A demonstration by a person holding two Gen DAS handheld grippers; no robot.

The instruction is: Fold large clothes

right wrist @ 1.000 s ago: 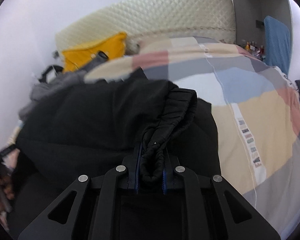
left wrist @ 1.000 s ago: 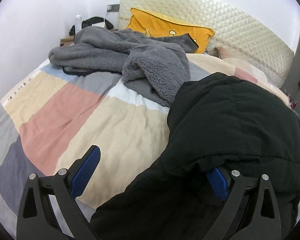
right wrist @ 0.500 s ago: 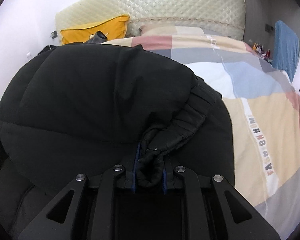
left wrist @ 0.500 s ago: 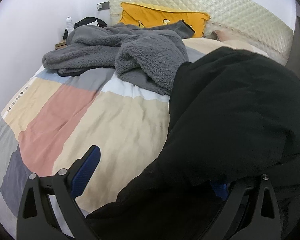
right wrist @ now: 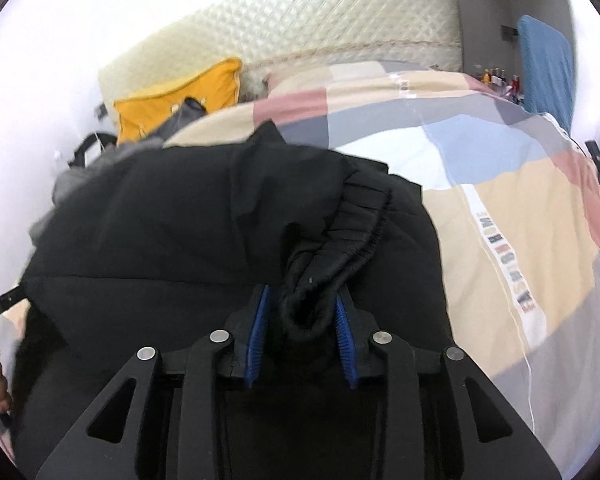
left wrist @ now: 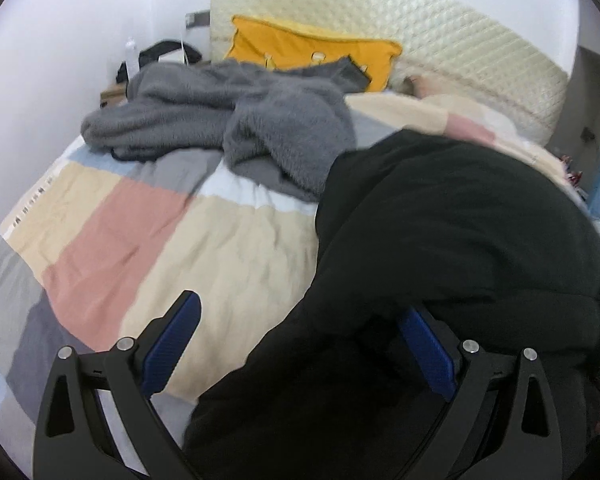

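A big black padded jacket point(left wrist: 460, 240) lies bunched on the bed at the right of the left wrist view. My left gripper point(left wrist: 300, 316) is open, its jaws wide apart; the jacket's edge drapes over the right finger point(left wrist: 424, 348), the left finger point(left wrist: 172, 340) is bare over the bedspread. In the right wrist view the jacket point(right wrist: 204, 220) fills the centre. My right gripper point(right wrist: 302, 312) is shut on the jacket's ribbed elastic cuff point(right wrist: 352, 224), its blue pads a little apart around the bunched fabric.
A grey fleece garment point(left wrist: 252, 128) lies heaped behind the jacket, near a yellow pillow point(left wrist: 312, 52) and the quilted cream headboard point(left wrist: 440, 36). The patchwork bedspread point(left wrist: 160, 240) stretches left; it also shows in the right wrist view point(right wrist: 520, 208). A blue cloth point(right wrist: 548, 64) hangs far right.
The raised jacket has come back down and away from the cameras, uncovering the bedspread behind it. My right gripper's pads have spread slightly around the cuff. The left gripper stays open.
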